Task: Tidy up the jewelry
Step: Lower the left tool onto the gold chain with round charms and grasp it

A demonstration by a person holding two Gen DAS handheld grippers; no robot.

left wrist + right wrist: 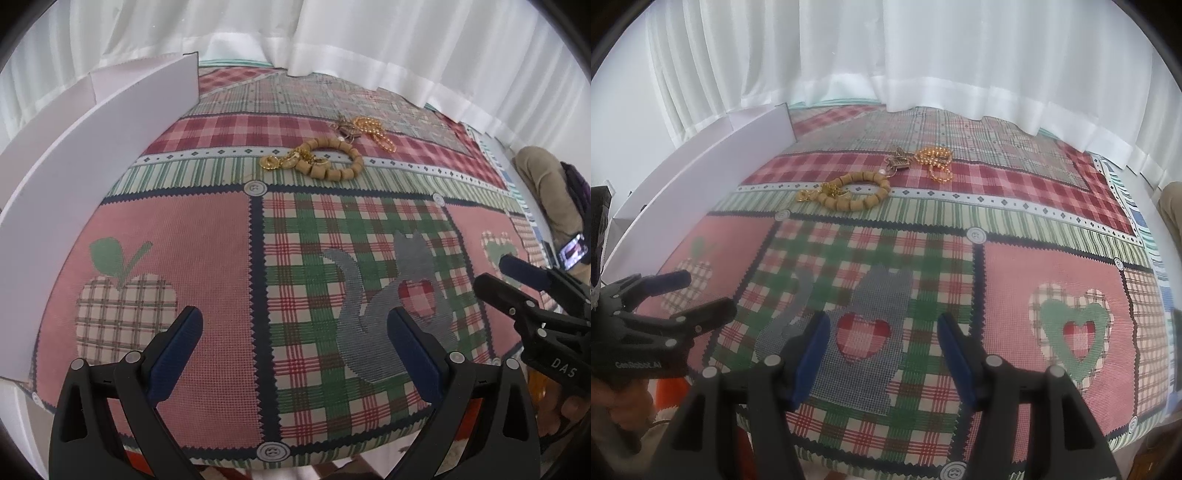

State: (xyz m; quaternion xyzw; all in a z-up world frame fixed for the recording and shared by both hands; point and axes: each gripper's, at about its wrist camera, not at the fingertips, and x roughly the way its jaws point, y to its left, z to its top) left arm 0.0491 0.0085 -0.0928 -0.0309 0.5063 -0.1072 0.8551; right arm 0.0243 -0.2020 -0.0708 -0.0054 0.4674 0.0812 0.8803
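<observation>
Black left gripper (294, 343) and black right gripper (884, 341), 2 blue-padded jaws each spread wide, empty, above patchwork plaid tablecloth (207, 258). Farther: tan wooden-bead bracelet (334, 162), gold bead chain (373, 129) just beyond. White cardboard box (92, 136) far left.

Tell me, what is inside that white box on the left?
Nothing can be made out inside. The white box shows only its outer wall and rim from both cameras, so its floor is hidden. The bracelet and gold beads lie outside on the cloth.
</observation>
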